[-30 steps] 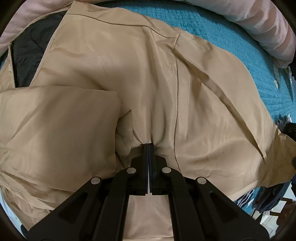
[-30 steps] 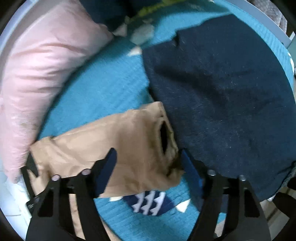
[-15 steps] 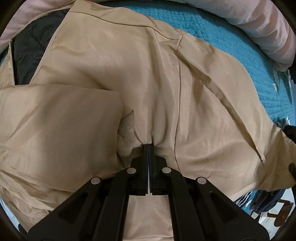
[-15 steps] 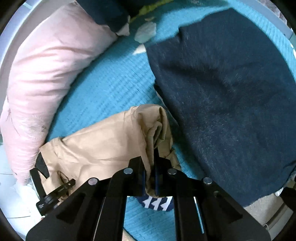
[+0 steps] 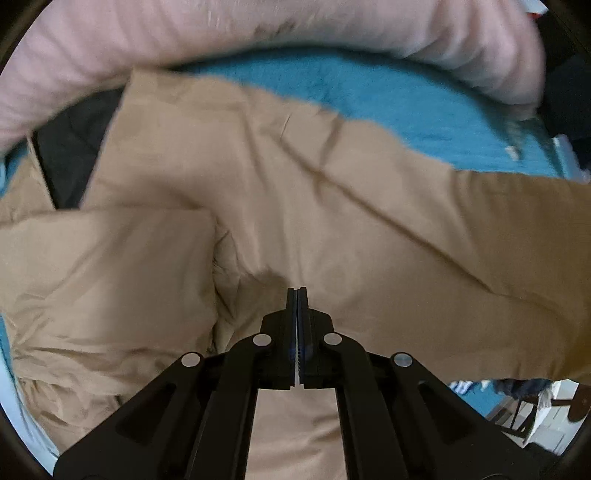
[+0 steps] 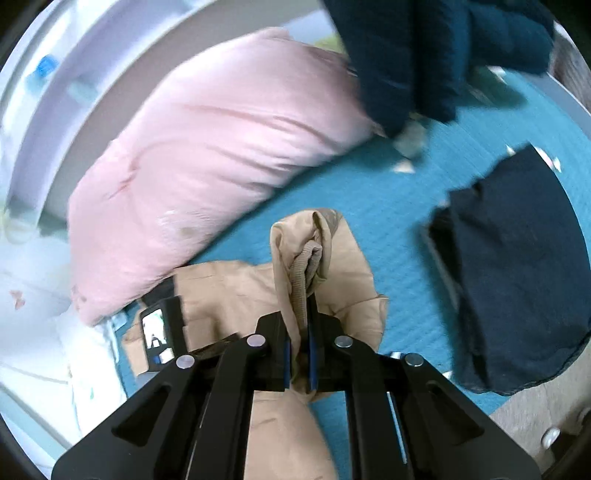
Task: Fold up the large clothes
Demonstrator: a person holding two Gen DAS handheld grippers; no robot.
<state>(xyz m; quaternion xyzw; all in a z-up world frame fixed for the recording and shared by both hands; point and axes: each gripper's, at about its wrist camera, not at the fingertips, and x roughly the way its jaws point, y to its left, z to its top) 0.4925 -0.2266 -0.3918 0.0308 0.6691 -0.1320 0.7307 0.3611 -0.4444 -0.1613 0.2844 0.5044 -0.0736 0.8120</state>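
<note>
A large tan jacket (image 5: 332,221) lies spread on the teal bedspread (image 5: 388,103), with one part folded over at the left (image 5: 110,266). My left gripper (image 5: 297,292) points straight down and is shut on a pinch of the jacket's fabric, creases running to its tip. In the right wrist view my right gripper (image 6: 300,306) is shut on the jacket's sleeve end; the ribbed cuff (image 6: 308,266) bunches up out of the jaws. The sleeve (image 5: 517,229) stretches off to the right in the left wrist view, lifted off the bed.
A long pink pillow (image 6: 207,155) runs along the bed's far side (image 5: 258,29). A dark navy garment (image 6: 517,277) lies to the right of the sleeve, with another dark one (image 6: 424,48) behind. The jacket's black lining (image 5: 70,155) shows at the left.
My right gripper closed on the sleeve cuff and lifted it up off the bedspread. My left gripper rose a little with its pinch of fabric, and the sleeve now pulls out to the right.
</note>
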